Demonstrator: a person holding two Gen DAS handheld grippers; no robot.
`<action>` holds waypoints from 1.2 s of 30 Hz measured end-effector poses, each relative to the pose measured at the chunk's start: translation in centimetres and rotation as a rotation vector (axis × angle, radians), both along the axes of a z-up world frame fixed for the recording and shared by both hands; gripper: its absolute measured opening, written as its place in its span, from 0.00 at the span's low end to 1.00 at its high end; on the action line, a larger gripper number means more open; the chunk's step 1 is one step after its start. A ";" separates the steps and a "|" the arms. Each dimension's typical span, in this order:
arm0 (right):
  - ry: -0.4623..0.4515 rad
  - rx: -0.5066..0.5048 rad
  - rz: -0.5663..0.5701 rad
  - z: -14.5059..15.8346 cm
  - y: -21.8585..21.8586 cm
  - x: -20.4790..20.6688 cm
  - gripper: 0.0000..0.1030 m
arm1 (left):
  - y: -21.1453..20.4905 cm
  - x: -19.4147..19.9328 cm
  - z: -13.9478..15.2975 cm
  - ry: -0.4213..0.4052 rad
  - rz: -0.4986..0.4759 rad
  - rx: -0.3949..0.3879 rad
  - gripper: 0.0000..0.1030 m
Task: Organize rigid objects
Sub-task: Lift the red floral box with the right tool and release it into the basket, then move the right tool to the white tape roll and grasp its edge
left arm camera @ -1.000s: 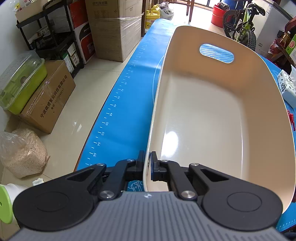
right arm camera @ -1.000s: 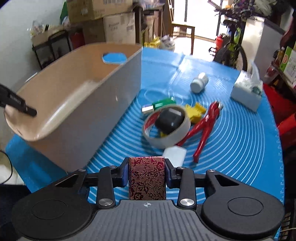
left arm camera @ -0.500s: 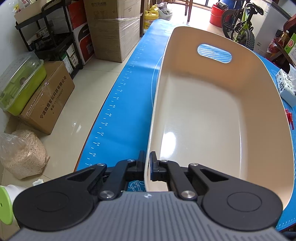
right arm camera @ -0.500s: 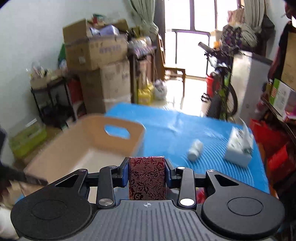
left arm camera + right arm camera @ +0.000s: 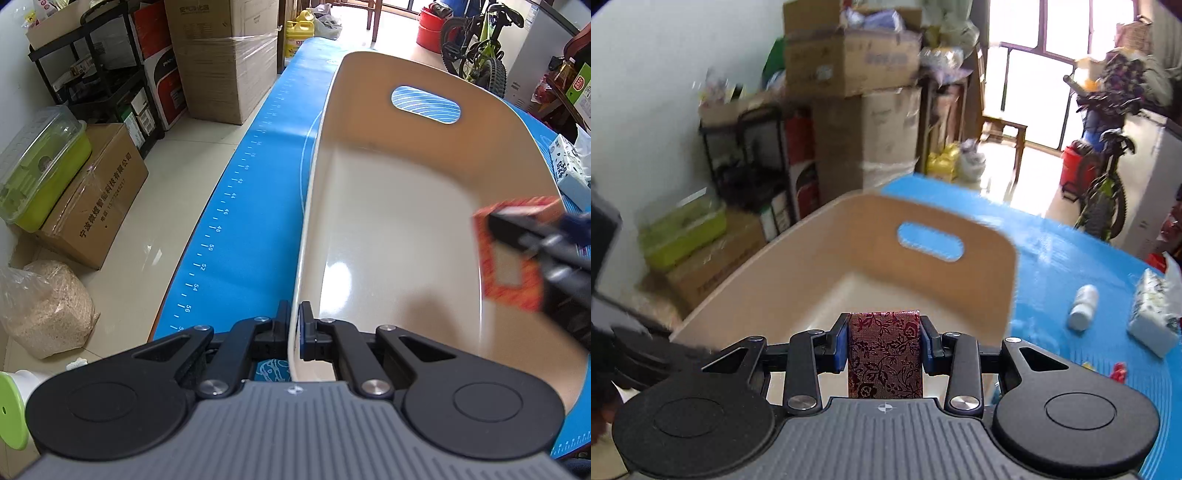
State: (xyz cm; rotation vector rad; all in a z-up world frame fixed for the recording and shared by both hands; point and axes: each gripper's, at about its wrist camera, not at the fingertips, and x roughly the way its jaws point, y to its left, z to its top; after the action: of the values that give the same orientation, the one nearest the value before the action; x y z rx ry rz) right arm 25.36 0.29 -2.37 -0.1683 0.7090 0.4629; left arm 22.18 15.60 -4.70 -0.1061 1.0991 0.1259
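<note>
Cream-coloured plastic, smooth and glossy, is forming the long oval storage bin (image 5: pixel 388 229) lying on the blue ruled table mat (image 5: pixel 258 206), whose printed scale is reading 42 through 56 along the edge. Cardboard cartons (image 5: pixel 225 55) are crowding the floor beside the table, one brown box (image 5: pixel 92 199) carrying Chinese characters (too distorted to transcribe), and a green lidded container (image 5: pixel 40 166) is sitting on top of it. A white pill bottle (image 5: pixel 1082 306) and a patterned tissue pack (image 5: pixel 1152 314) are lying on the mat beyond the bin's right wall. The left gripper (image 5: pixel 294 332) is pinching the bin's near rim, jaws nearly closed on the thin wall. The right gripper (image 5: pixel 884 349) is clamping a dark red floral brocade box (image 5: pixel 884 354) squarely between its blue pads (image 5: pixel 840 347), partly open to the box's width, and is hanging over the bin's interior.
</note>
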 end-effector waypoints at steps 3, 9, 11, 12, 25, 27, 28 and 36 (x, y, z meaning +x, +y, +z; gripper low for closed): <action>0.047 -0.041 0.034 -1.4 1.6 0.2 0.43 | 0.0 0.0 0.0 0.001 -0.001 -0.003 0.05; 0.131 -0.147 0.112 -3.0 3.8 0.1 0.43 | 0.0 0.0 0.0 0.000 0.001 -0.001 0.05; 0.165 -0.172 0.123 -3.5 4.1 0.3 0.43 | -0.1 0.0 0.0 -0.001 0.000 0.003 0.05; 0.179 -0.188 0.124 -3.7 4.3 0.4 0.44 | -0.1 0.0 0.0 -0.001 0.000 0.004 0.05; 0.118 -0.043 0.028 -0.2 -0.7 -0.1 0.68 | -0.1 -0.1 0.0 -0.003 -0.001 0.003 0.06; 0.088 -0.023 0.006 1.1 -2.0 0.0 0.68 | 0.0 -0.1 0.0 -0.003 0.000 0.002 0.06; 0.074 -0.012 -0.008 1.7 -2.9 -0.1 0.69 | 0.0 -0.1 0.0 -0.003 0.000 0.002 0.06; 0.010 -0.007 -0.177 3.2 -10.5 1.0 0.73 | 0.0 -0.1 0.0 -0.003 0.001 0.003 0.06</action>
State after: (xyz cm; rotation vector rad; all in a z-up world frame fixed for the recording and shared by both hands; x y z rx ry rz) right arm 26.35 -10.24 0.85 -0.1089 0.7287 0.2926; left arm 22.06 15.63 -4.69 -0.1041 1.0963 0.1279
